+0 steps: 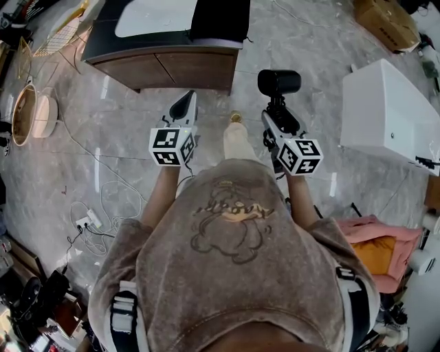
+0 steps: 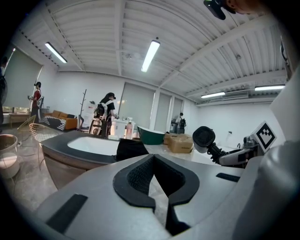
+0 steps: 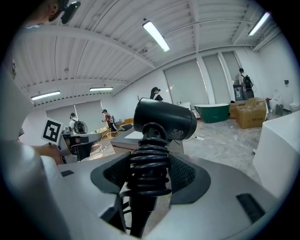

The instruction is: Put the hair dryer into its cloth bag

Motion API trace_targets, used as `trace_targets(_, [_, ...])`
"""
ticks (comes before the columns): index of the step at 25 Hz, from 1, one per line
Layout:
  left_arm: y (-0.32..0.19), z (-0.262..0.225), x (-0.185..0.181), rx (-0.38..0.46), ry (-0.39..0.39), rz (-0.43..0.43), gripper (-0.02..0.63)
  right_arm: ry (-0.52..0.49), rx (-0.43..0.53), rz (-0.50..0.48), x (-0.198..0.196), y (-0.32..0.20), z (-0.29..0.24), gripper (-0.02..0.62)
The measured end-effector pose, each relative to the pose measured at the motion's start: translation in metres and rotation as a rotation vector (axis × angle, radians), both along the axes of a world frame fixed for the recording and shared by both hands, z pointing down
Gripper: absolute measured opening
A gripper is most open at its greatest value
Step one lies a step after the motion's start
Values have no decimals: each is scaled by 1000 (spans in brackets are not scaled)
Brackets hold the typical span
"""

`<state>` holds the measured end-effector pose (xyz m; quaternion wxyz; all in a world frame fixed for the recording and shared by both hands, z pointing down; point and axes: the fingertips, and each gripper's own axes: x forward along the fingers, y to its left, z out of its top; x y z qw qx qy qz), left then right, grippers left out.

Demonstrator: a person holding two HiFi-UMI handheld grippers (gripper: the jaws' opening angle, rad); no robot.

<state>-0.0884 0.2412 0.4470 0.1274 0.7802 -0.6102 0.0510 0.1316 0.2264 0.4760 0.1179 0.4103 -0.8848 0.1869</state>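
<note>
Black, limp fabric lies heaped at the right front corner of the cabinet (image 1: 165, 67) top, beside the white basin (image 1: 155, 15) set into that top. I judge this to be the cloth bag (image 1: 220, 19). Its mouth cannot be made out from here.

The hair dryer (image 1: 278, 82) is well apart from the bag, in the air over the grey marbled floor (image 1: 103, 130). The right gripper (image 1: 276, 113) has its jaws clamped on the handle, over a cord wound round it in tight coils. The left gripper (image 1: 184, 104) carries nothing, and its jaws are pressed together.

The step in hand looks like bringing the dryer to the bag. To do it well:
- Carry both grippers to that right front corner.
- Spread the left jaws and pinch only one layer of cloth at the bag's rim.
- Lift that layer so the mouth gapes.
- Feed the dryer in barrel first.
- Keep the clamp on the handle so the coils stay wound and do not snag the hem.

The dryer is smooth, hard plastic: a stubby round barrel on a narrower handle. The ribbed, rubbery cord gives the pads some bite. The bag is soft and shapeless and will probably sag shut unless one edge is held up. The cabinet has a matte dark top over a wood-grain front.
</note>
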Motion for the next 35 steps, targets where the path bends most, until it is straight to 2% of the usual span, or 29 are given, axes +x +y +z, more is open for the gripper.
trace_targets(10, [-100, -7, -20, -13, -16, -4, 18, -10, -8, -21, -24, -102, -4, 247])
trace_targets(21, [-208, -24, -30, -17, -14, -69, 18, -8, -3, -93, -32, -227, -21, 247])
trace_targets(28, [-258, -32, -38, -9, 4, -115, 18, -8, 5, -174, -44, -285, -30, 247])
trace_targets(35, [-283, -34, -46, -13, -28, -122, 18, -15, -9, -209, -56, -319, -28, 247])
